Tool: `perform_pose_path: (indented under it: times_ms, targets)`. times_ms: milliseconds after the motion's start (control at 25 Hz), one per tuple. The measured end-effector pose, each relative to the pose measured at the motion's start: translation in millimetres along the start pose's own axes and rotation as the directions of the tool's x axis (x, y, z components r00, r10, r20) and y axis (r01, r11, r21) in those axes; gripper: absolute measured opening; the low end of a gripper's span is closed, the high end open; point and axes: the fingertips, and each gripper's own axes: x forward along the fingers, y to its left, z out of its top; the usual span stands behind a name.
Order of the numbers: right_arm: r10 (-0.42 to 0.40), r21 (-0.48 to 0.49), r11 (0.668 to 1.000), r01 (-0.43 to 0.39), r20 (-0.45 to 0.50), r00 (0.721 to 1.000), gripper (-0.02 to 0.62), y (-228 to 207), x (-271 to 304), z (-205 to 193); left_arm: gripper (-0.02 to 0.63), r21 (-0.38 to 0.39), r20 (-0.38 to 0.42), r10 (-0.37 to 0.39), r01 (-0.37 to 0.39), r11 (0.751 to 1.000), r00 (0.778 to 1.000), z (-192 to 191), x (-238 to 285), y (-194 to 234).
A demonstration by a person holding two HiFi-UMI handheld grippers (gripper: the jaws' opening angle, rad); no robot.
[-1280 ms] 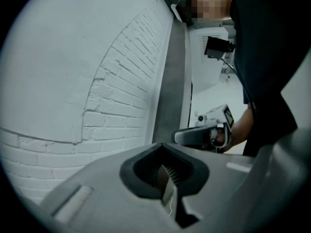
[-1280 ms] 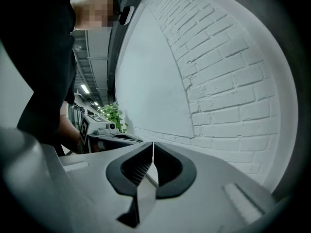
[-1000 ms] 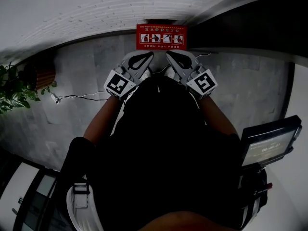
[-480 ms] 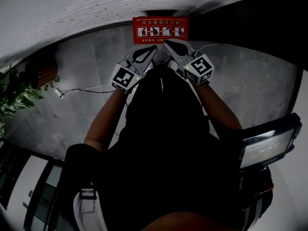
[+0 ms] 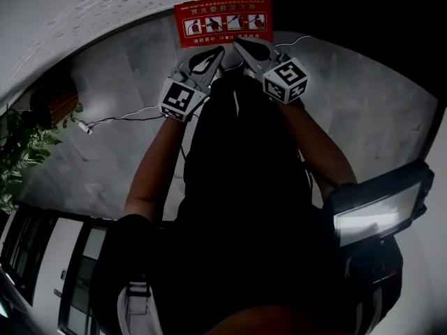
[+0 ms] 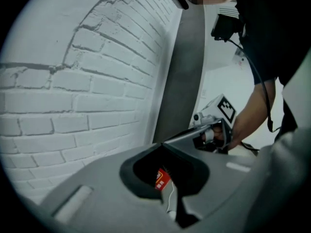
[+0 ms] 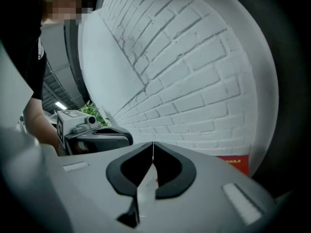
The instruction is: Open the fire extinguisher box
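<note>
Left gripper [image 5: 219, 50]: clenched, empty, tip just short of the box.
Right gripper [image 5: 237, 42]: clenched too, nothing held.
Fire extinguisher box [image 5: 223, 21]: red, against the brick wall [image 5: 105, 12], apparently closed.
Next move: part the jaws, find the lid's edge — lift evenly.

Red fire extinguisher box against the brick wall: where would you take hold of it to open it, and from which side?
Probably the front edge of the top panel of the red fire extinguisher box with white pictograms, coming from the person's side. Its back appears to sit against the white brick wall, so only that edge looks free. No handle or latch is visible.
</note>
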Motion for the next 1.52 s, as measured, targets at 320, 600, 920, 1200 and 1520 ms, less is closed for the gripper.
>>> perform_pose_path:
  times_ms: [320,600,920,1200,1520]
  targets:
    - [-0.081,0.129,0.988,0.085,-0.041,0.996,0.009,-59,4,-80,0.000,-0.008,-0.076,0.021,-0.021,1.000,0.997,-73,41,9]
    - [-0.123,0.186,0.973,0.134,-0.065,0.990,0.011,-89,22,-139,0.000,-0.027,-0.153,0.049,-0.054,0.998,0.987,-145,65,12]
    - [-0.189,0.322,0.925,0.202,-0.073,0.979,0.011,-113,25,-173,0.000,-0.011,-0.217,0.063,-0.067,0.998,0.974,-185,77,15]
    - [-0.231,0.585,0.788,0.191,-0.007,0.973,0.034,-138,32,-212,0.000,0.024,-0.247,0.083,-0.080,0.997,0.965,-220,94,19]
    - [-0.272,0.771,0.621,0.142,0.042,0.961,0.087,-159,39,-240,0.000,0.030,-0.250,0.082,-0.077,0.997,0.965,-226,98,17]
